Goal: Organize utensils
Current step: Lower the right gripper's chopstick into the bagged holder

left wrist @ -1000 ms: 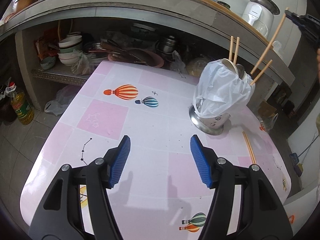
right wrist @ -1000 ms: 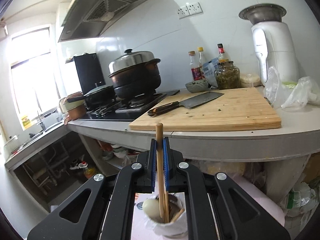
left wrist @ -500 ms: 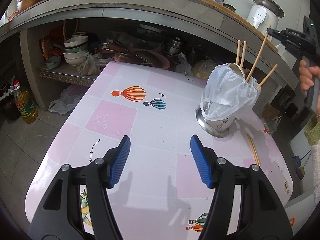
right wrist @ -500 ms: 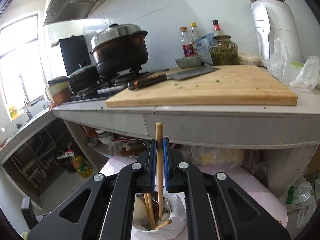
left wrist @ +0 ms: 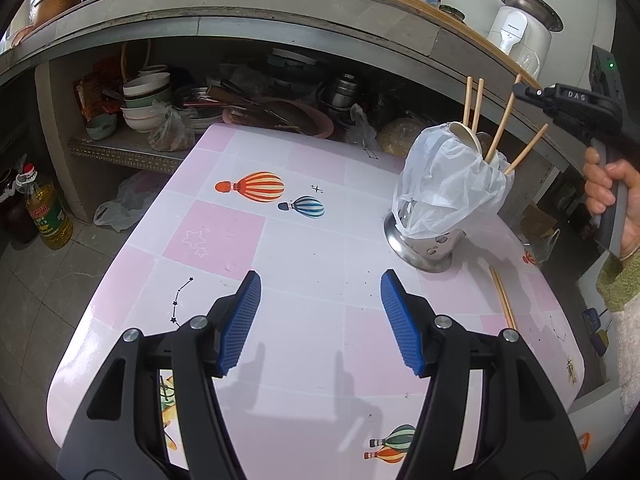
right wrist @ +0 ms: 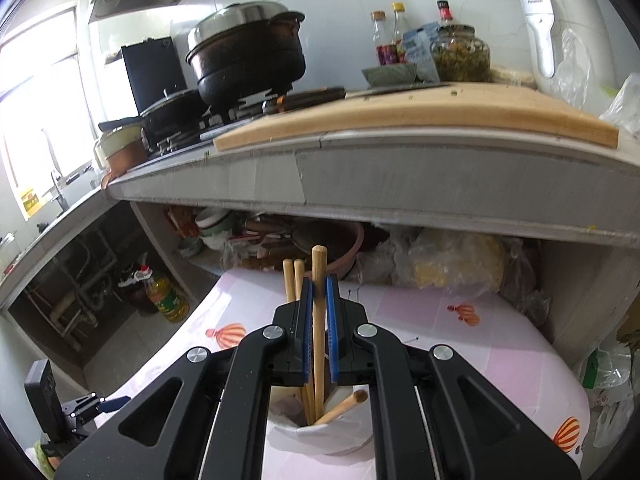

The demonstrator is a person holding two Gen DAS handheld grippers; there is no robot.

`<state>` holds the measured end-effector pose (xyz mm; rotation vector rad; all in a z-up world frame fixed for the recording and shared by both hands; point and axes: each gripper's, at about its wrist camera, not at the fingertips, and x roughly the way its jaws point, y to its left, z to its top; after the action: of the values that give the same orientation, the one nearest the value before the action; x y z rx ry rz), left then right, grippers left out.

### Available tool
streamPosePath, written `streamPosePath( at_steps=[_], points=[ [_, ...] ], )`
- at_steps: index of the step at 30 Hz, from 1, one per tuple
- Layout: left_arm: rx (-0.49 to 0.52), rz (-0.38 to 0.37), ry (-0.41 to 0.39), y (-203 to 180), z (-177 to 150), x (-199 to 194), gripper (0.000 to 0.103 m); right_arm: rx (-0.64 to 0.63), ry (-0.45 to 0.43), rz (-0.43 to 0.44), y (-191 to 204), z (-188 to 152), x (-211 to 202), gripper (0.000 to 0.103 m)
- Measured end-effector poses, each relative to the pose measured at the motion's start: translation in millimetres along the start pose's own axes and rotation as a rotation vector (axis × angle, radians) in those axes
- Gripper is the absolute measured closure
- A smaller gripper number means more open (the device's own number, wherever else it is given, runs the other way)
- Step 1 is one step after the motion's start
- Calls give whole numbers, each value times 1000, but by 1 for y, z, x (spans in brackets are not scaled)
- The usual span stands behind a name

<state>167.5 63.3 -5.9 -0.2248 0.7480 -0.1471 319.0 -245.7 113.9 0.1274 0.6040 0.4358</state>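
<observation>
A steel utensil holder (left wrist: 424, 244) wrapped in a white plastic bag (left wrist: 444, 188) stands on the pink table's right side, with several wooden chopsticks and a spoon sticking out. My right gripper (right wrist: 319, 292) is shut on one chopstick (right wrist: 319, 320), whose lower end reaches down into the holder (right wrist: 320, 436). In the left wrist view that gripper (left wrist: 520, 90) hangs above the holder, gripping the chopstick (left wrist: 502, 124). Another loose chopstick (left wrist: 503, 300) lies on the table right of the holder. My left gripper (left wrist: 320, 320) hovers open over the table's near part, holding nothing.
The pink balloon-print table (left wrist: 248, 240) stands against a concrete counter (right wrist: 400, 184) with a cutting board (right wrist: 420, 116) and pots on top. Bowls (left wrist: 146, 100) and pans crowd the shelf under it. An oil bottle (left wrist: 46, 212) stands on the floor at left.
My right gripper has come down with its chopstick, whose lower end now sits deeper in the holder. The left gripper has stayed still and open.
</observation>
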Motion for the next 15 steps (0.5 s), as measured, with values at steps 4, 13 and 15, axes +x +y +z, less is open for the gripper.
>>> streamPosePath(
  at_steps=[4, 13, 15],
  points=[
    [1, 0, -2, -1, 0, -2, 44, 4, 34, 6, 1, -6, 7, 96],
    [2, -3, -2, -2, 1, -3, 44, 2, 74, -1, 4, -14, 17, 96],
    [2, -2, -3, -2, 1, -3, 44, 6, 81, 1, 4, -13, 18, 96]
  ],
)
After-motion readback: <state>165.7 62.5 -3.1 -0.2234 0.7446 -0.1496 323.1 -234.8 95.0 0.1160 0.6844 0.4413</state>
